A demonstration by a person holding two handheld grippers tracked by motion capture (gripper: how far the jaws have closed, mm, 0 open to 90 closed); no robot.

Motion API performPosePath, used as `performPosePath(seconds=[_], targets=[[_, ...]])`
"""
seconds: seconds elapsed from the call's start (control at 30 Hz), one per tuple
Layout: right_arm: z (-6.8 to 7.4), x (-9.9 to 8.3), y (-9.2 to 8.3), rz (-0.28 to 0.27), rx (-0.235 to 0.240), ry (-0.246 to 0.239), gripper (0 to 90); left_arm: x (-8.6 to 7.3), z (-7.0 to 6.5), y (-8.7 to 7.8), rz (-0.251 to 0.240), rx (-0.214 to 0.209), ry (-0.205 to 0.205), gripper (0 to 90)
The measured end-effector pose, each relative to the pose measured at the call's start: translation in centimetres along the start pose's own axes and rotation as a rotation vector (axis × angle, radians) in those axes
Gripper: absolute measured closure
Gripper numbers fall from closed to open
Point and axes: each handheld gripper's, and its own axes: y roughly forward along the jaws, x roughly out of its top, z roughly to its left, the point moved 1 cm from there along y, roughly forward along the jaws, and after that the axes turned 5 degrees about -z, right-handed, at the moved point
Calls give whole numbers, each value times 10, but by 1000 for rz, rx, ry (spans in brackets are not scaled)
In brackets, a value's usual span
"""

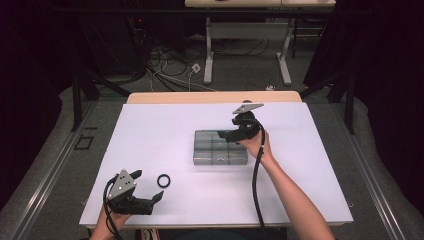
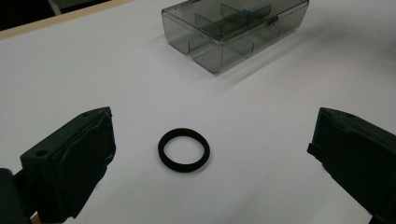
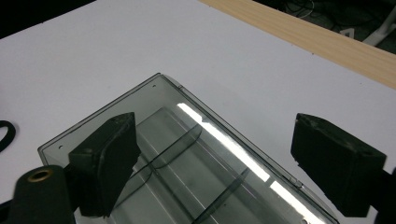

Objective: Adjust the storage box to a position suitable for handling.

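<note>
Logging white table point(image 1: 150, 130): clear grey compartment box point(image 1: 220, 147), lid shut, sits right of centre. Black ring point(image 1: 163, 180) lies flat near left, well apart from box. My left gripper point(image 1: 150, 187) holds jaws wide, ring on table just ahead between them. My right gripper point(image 1: 231, 134) hovers over box's far right, jaws wide, gripping nothing.

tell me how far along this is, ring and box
Early, by the look of it. Done: nothing visible; the ring lies flat on the table, apart from the box. In hand: the left gripper is open beside the ring, gripping nothing; the right gripper is open over the box, whose lid looks shut. Left: presumably picking up the ring and putting it in the box.
</note>
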Motion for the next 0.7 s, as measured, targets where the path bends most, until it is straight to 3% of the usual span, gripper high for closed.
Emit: performPosePath(seconds=[0.03, 0.07, 0.1, 0.13, 0.2, 0.23, 0.27, 0.3, 0.37, 0.7], targets=[[0, 0, 0, 0, 0, 0, 241, 0, 0, 0, 0, 0, 0, 0], [-3, 2, 2, 5, -17, -5, 355, 0, 0, 0, 2, -2, 0, 0], [-3, 2, 2, 5, -17, -5, 355, 0, 0, 0, 2, -2, 0, 0], [-5, 4, 6, 14, -27, 13, 475, 0, 0, 0, 3, -2, 2, 0], [-6, 4, 7, 25, -34, 16, 522, 0, 0, 0, 0, -1, 1, 0], [-8, 5, 11, 40, -54, 4, 658, 0, 0, 0, 1, -1, 0, 0], [-8, 5, 11, 40, -54, 4, 658, 0, 0, 0, 1, 0, 0, 0], [-9, 5, 14, 49, -61, 4, 771, 0, 0, 0, 3, -1, 2, 0], [-9, 5, 17, 48, -80, 9, 871, 0, 0, 0, 4, -1, 1, 0], [-10, 8, 33, 91, -129, 7, 900, 0, 0, -1, 1, 1, -3, 0]])
